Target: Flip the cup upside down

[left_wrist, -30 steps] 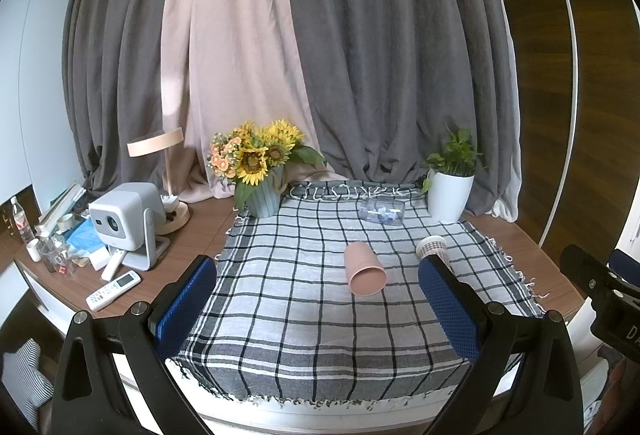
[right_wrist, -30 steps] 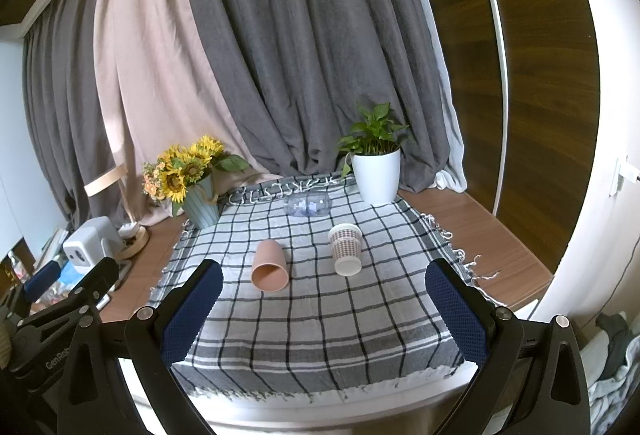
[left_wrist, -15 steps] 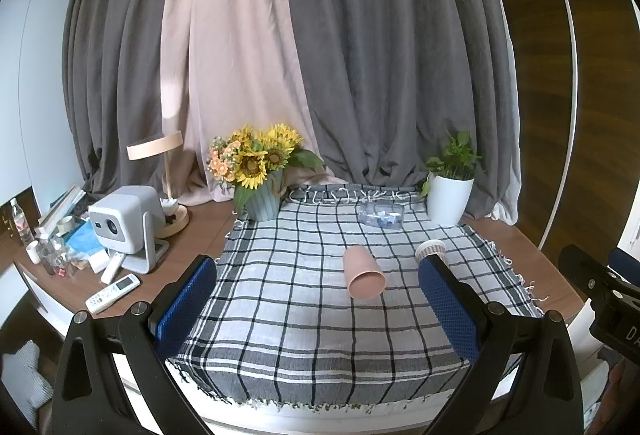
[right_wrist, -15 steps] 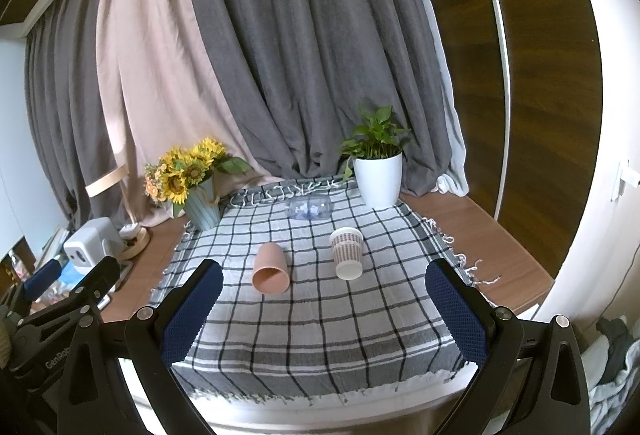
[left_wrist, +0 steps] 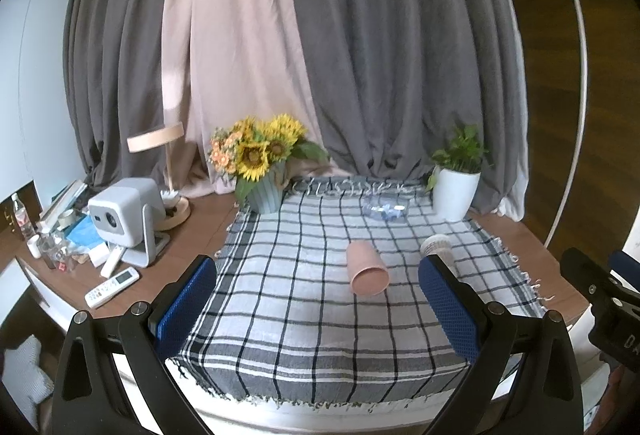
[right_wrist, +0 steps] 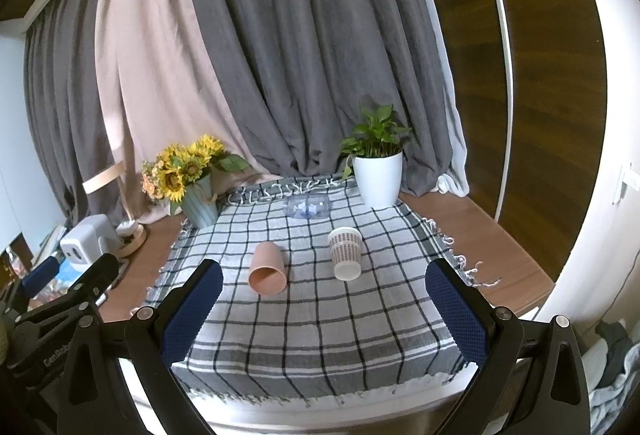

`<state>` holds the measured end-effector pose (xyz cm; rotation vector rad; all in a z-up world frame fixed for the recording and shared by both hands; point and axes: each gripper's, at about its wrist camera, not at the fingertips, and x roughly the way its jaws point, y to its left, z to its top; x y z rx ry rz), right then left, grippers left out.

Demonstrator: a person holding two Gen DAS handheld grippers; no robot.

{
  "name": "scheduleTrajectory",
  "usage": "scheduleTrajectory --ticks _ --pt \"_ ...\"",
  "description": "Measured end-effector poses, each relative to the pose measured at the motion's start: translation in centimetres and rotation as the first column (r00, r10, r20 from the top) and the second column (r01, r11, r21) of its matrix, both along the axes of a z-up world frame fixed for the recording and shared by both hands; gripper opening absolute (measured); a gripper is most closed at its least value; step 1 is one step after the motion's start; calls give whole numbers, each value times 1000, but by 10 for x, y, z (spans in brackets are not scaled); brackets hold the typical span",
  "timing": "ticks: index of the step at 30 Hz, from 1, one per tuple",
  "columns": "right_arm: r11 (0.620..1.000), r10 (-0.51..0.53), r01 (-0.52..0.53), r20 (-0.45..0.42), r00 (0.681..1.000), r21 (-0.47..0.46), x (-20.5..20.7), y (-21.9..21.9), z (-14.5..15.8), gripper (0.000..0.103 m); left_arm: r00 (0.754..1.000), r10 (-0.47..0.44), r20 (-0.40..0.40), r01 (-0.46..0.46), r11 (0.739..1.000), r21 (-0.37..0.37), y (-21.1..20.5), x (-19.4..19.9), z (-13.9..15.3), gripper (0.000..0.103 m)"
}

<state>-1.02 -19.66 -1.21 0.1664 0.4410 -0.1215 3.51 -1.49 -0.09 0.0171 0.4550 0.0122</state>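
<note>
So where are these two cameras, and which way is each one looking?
Left wrist: on the left gripper, facing the table's checked cloth; its open blue fingers frame the view, the right gripper at the right edge.
Right wrist: on the right gripper, facing the same way from further right; its open fingers show, the left gripper at lower left.
Shared: the pink cup and patterned cup on their sides, the sunflowers.

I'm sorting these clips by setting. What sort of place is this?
Probably a room in a home, perhaps a bedroom or living room: floor-length curtains behind a table under a checked cloth, a sunflower vase, and a small projector beside a remote.
</note>
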Motion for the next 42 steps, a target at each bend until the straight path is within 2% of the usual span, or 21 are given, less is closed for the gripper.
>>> scheduleTrajectory --ticks 9,15,19,23,25,29,35,39,42 --pt "1000 18 -18 -72 997 -1 59 5 -20 102 994 15 -108 -16 1000 -8 15 68 -25 103" --pt "999 29 -31 -89 996 -20 115 21 -23 102 990 4 -139 -8 1000 -27 28 121 -33 103" --pt "999 16 -18 -71 997 -40 146 27 -23 102 985 2 -173 -5 1000 -14 31 159 -39 103" --pt "998 34 -39 -121 992 -41 186 29 -26 102 970 27 -243 -32 999 -16 30 203 -46 103" --pt "998 43 -51 -153 987 -45 210 27 -27 102 967 35 -253 -42 999 -24 28 218 -48 103" --pt "994 73 -91 -233 970 -68 259 21 -32 102 937 108 -333 -125 992 -28 22 257 -58 103" --pt "979 144 -184 -341 929 -85 330 10 -43 102 902 193 -386 -213 977 -9 5 302 -70 103" --pt "954 217 -280 -404 889 -103 379 8 -52 102 878 229 -420 -247 969 12 -9 333 -79 103" --pt "931 258 -342 -439 861 -125 412 8 -59 102 849 294 -440 -312 949 34 -13 354 -86 103"
